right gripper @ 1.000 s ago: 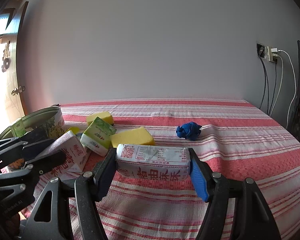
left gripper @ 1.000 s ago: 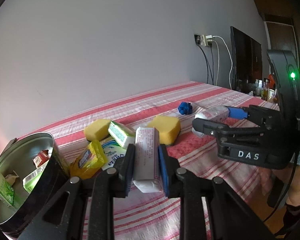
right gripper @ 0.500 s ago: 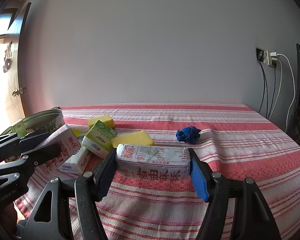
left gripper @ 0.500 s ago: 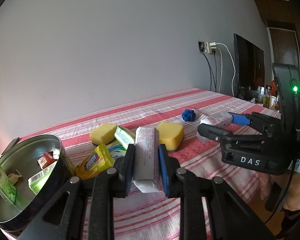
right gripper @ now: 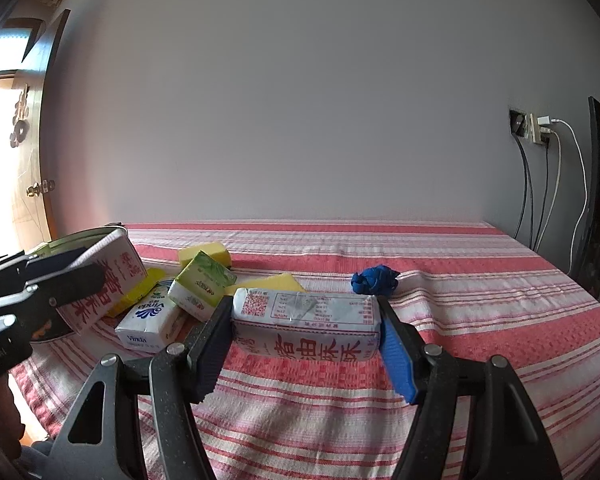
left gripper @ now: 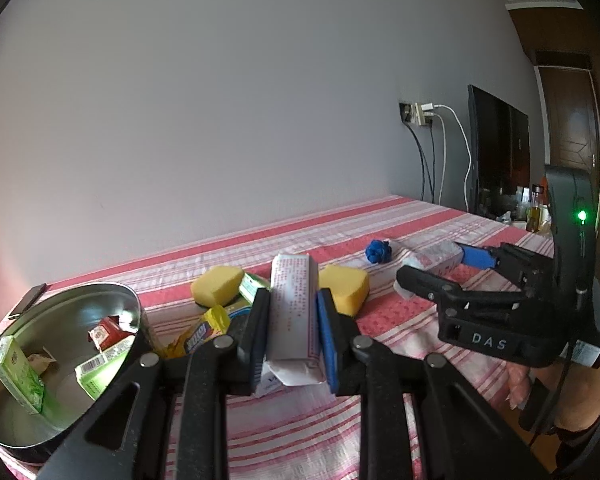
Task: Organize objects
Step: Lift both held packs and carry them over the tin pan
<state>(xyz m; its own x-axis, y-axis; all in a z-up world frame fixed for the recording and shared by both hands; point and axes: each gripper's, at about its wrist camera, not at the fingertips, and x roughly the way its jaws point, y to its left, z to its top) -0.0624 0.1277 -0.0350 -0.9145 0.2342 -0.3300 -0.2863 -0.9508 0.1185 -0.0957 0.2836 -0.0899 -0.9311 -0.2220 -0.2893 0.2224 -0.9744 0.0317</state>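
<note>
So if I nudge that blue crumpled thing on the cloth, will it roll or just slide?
The blue wad looks like crumpled soft material with folds and lumps, so it probably weighs little and gives under a push. Its uneven shape suggests it would tumble a bit and stop, not roll away. The striped cloth is textured, so it likely drags instead of sliding freely.

We cannot read the small print on the held packet (left gripper: pixel 294 308), round tin (left gripper: pixel 28 440) cut off at the frame's left edge, bottles (left gripper: pixel 534 212) by the screen too small to tell.
</note>
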